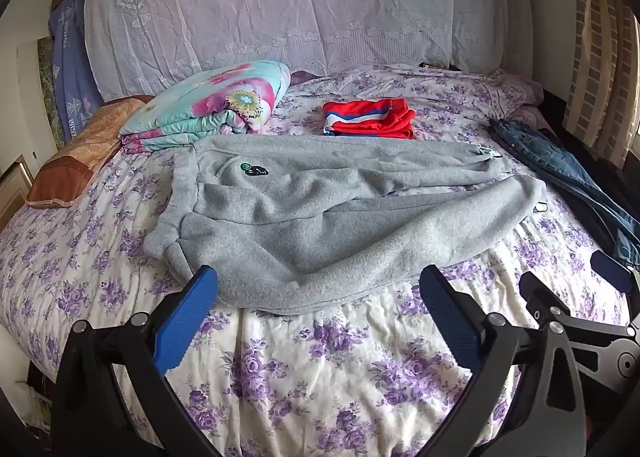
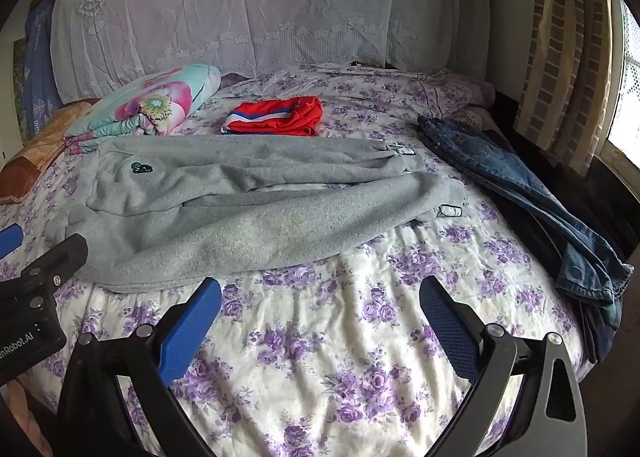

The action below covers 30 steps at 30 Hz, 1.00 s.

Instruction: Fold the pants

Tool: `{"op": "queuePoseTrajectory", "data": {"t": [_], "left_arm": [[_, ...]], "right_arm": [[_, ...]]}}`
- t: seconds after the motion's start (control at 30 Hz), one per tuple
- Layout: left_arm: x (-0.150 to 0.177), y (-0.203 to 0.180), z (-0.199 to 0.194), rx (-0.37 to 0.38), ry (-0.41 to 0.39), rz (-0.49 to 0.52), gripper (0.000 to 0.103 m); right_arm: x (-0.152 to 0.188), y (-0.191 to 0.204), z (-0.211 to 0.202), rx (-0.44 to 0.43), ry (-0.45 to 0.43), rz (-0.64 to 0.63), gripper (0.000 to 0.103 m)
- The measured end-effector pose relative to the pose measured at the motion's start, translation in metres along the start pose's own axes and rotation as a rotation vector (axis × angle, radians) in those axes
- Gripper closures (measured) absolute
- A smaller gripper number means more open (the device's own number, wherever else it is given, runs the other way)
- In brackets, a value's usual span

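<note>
Grey fleece pants (image 1: 320, 213) lie spread flat across the bed, waistband at the left, legs running to the right; they also show in the right wrist view (image 2: 248, 209). My left gripper (image 1: 318, 281) is open and empty, hovering just in front of the pants' near edge. My right gripper (image 2: 320, 293) is open and empty, above bare bedsheet in front of the lower leg. The right gripper also shows at the right edge of the left wrist view (image 1: 576, 289). The left gripper shows at the left edge of the right wrist view (image 2: 40, 253).
The bed has a purple-flowered sheet (image 1: 320, 369). Folded red shorts (image 1: 370, 118) lie behind the pants. Blue jeans (image 2: 520, 193) lie along the right edge. A folded floral quilt (image 1: 208, 105) and a brown pillow (image 1: 76, 161) sit at the left. A lace-covered headboard (image 1: 300, 5) stands behind.
</note>
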<state>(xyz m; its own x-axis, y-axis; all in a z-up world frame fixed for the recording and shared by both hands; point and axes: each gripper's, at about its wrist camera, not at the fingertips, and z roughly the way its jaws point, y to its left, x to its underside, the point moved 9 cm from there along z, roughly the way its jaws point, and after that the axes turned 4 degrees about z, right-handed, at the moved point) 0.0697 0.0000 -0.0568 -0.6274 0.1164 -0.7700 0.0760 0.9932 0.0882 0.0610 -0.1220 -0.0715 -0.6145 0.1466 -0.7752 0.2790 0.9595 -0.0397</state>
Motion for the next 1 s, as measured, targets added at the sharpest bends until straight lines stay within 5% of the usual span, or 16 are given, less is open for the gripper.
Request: {"op": "queuePoseTrajectory", "data": {"t": [1.0], "left_arm": [[0.0001, 0.0002, 0.0001, 0.0, 0.002, 0.0, 0.005]], "right_arm": [[0.0009, 0.0013, 0.0008, -0.001, 0.003, -0.005, 0.004]]}}
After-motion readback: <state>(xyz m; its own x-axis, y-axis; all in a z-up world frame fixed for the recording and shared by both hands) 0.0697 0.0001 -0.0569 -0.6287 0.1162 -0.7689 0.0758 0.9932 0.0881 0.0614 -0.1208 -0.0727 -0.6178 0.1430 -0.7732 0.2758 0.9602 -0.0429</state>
